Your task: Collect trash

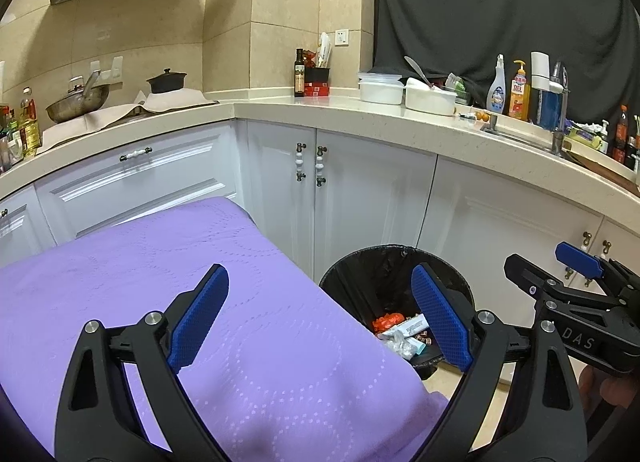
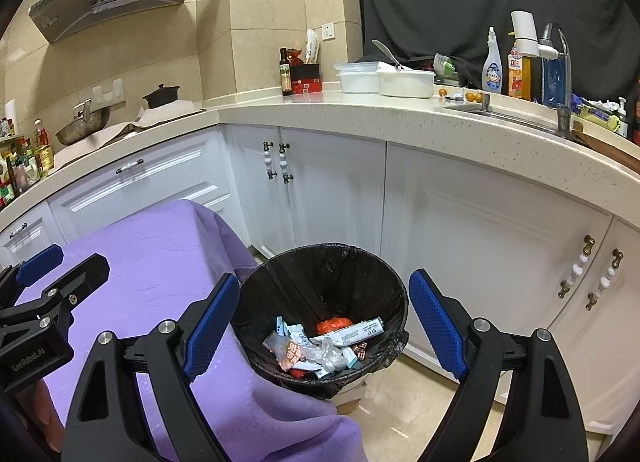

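Note:
A black-lined trash bin (image 2: 376, 274) stands on the floor beside a table with a purple cloth (image 1: 140, 274). It holds several wrappers, a white tube (image 2: 360, 332) and an orange scrap (image 2: 334, 324). My right gripper (image 2: 324, 326) is open and empty above the bin. My left gripper (image 1: 320, 314) is open and empty over the cloth's right edge; the bin (image 1: 360, 270) shows between its fingers. The right gripper also shows at the right edge of the left wrist view (image 1: 576, 262), and the left gripper at the left edge of the right wrist view (image 2: 44, 266).
White cabinets (image 2: 340, 190) run under a beige counter (image 2: 360, 110) behind the bin. The counter carries white containers (image 2: 384, 80), bottles (image 2: 492, 64), a sink tap (image 2: 560, 62), a wok (image 1: 78, 102) and a black pot (image 1: 166, 80). Beige floor (image 2: 400, 414) lies below the bin.

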Demonstrator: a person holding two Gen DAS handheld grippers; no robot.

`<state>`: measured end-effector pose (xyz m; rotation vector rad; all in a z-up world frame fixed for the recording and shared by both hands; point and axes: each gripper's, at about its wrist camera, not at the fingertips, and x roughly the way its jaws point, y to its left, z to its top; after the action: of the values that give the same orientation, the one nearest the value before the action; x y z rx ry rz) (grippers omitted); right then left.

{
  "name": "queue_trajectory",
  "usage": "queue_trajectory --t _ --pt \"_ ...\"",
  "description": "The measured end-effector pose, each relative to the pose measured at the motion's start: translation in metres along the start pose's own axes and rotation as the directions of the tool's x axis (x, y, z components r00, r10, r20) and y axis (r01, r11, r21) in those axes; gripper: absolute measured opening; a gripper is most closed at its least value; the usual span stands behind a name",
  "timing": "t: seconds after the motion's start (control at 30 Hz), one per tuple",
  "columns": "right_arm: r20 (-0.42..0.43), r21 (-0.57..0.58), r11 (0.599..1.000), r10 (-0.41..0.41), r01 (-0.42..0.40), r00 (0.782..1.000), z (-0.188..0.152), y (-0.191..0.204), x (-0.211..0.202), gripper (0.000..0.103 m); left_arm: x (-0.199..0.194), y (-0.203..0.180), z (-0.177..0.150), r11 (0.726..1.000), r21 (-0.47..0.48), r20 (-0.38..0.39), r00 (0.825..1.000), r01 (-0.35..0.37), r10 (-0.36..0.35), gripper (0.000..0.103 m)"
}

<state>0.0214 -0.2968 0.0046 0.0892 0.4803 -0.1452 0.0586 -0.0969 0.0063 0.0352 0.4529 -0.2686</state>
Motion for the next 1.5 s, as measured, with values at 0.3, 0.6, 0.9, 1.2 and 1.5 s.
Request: queue_trajectory --t 0.3,0.6,0.9,1.2,1.5 --pt "0.008 -0.001 1.0 -0.001 0.001 1.0 -0.0003 0.0022 -0.0044 0.084 -0.0051 0.0017 -0.0018 1.0 -0.007 0.005 1.0 -0.001 0.001 0.091" --pt "0.008 -0.001 1.0 -0.001 0.001 1.0 -0.0002 0.0018 -0.0042 0.084 -0.0053 0.0018 -0.0017 1.0 -0.009 0.003 1.0 0.001 0.0 0.091" --pt "0.006 0.001 1.0 -0.002 0.002 1.0 -0.0013 0.0015 -0.0055 0.084 -0.0062 0.0022 -0.003 1.0 -0.009 0.002 1.0 -0.001 0.001 0.09" --pt "0.003 0.001 1.0 -0.003 0.003 1.0 -0.0022 0.0011 -0.0056 0.084 -0.0061 0.0026 -0.0028 1.0 -0.008 0.002 1.0 -0.001 0.001 0.091" --pt "0.002 0.0 1.0 -0.003 0.003 1.0 -0.002 0.001 -0.0055 0.084 -0.0056 0.0052 -0.006 1.0 -0.012 -0.002 1.0 -0.002 0.002 0.091"
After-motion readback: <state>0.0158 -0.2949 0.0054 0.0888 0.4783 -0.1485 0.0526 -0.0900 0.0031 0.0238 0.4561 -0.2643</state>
